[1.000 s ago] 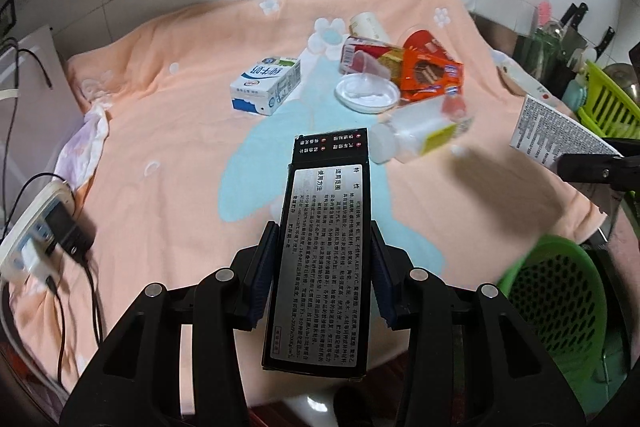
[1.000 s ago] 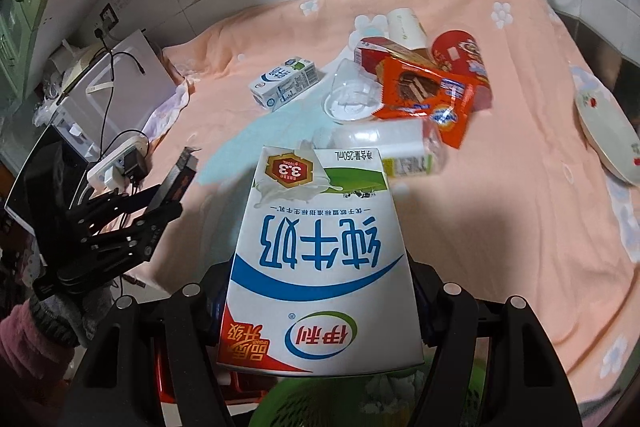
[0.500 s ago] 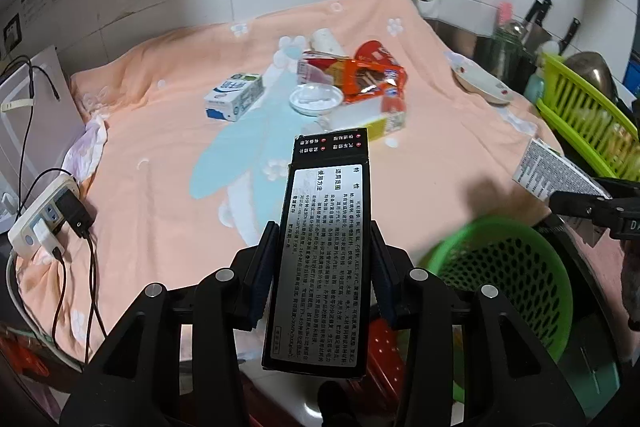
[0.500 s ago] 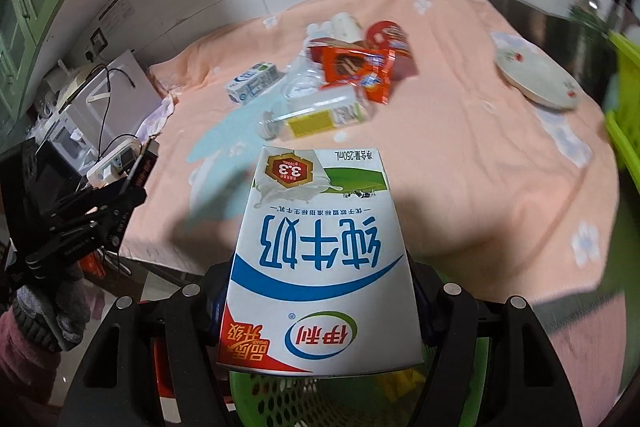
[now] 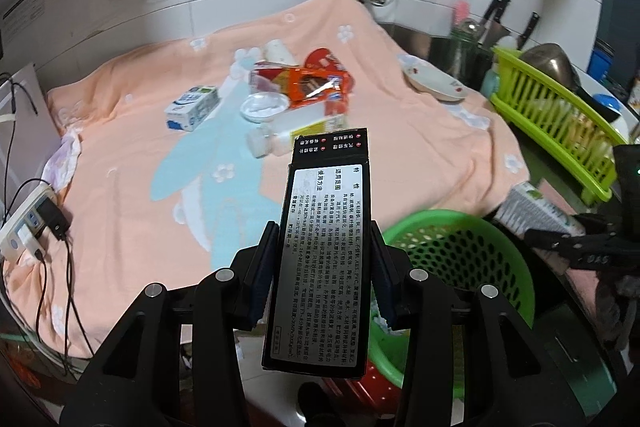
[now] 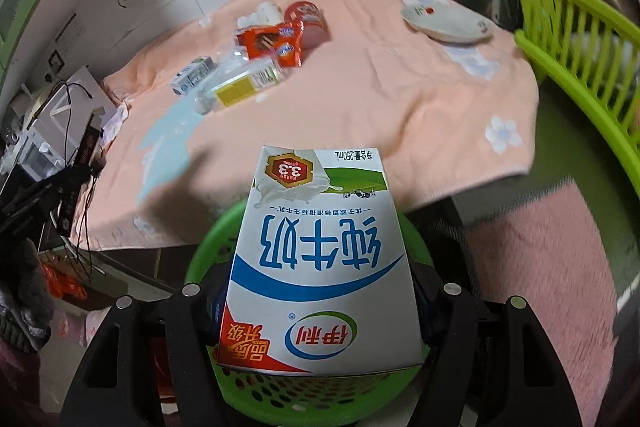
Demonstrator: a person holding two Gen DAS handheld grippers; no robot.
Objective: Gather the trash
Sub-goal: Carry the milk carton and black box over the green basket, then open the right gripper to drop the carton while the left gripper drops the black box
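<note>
Count: one green basket point(image 6: 208, 251), two items in my claws, six or so pieces left on the peach cloth point(image 5: 132, 131), upper centre of frame. My left gripper point(image 5: 323, 263) clamps a long black box point(image 5: 324, 259) with a silver printed label. My right gripper point(image 6: 316, 291) clamps a white-and-blue milk carton point(image 6: 320, 267), directly over the basket at lower centre.

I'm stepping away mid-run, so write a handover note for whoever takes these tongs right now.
Left tongs: shut on black box, beside the green basket, not over it.
Right tongs: shut on big milk carton, above the basket.
Done: nothing dropped yet from these two grips.
Left on the peach cloth: small milk carton, clear bottle, orange wrapper, red tub, paper cup, plastic lid.
</note>
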